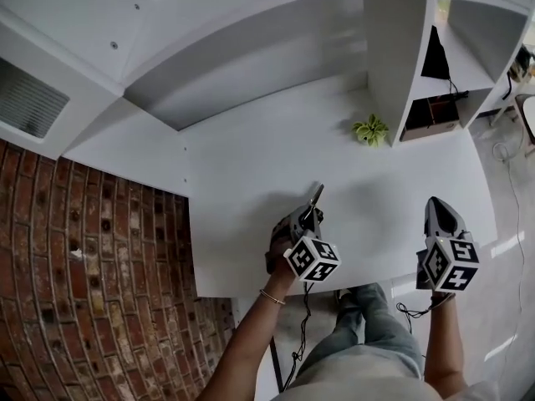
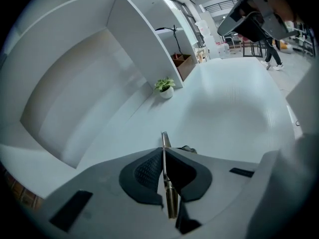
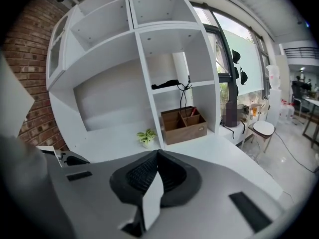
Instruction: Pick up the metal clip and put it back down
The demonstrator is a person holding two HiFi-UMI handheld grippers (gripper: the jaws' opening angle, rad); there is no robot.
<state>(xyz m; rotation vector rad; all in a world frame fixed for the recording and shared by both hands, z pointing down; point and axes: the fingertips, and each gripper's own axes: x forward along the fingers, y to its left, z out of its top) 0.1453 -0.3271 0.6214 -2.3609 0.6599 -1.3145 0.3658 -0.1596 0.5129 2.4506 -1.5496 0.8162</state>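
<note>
Currently the thin silver metal clip [image 2: 166, 183] is sitting clamped edge-on between the closed jaws of the left gripper [image 2: 164, 151], above the white tabletop [image 1: 393, 199]. Setting it down is judged the pending step, calling for lowering and releasing. The right gripper [image 3: 156, 156] is hanging closed, empty. White shelving [image 3: 144, 78] and a small green potted plant [image 1: 370, 129] are standing behind.

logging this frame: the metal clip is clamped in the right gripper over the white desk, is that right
Not quite: the metal clip is clamped in the left gripper, not the right, over the white desk. The left gripper view shows it pinched between shut jaws; the right gripper has its jaws shut on nothing.
</note>
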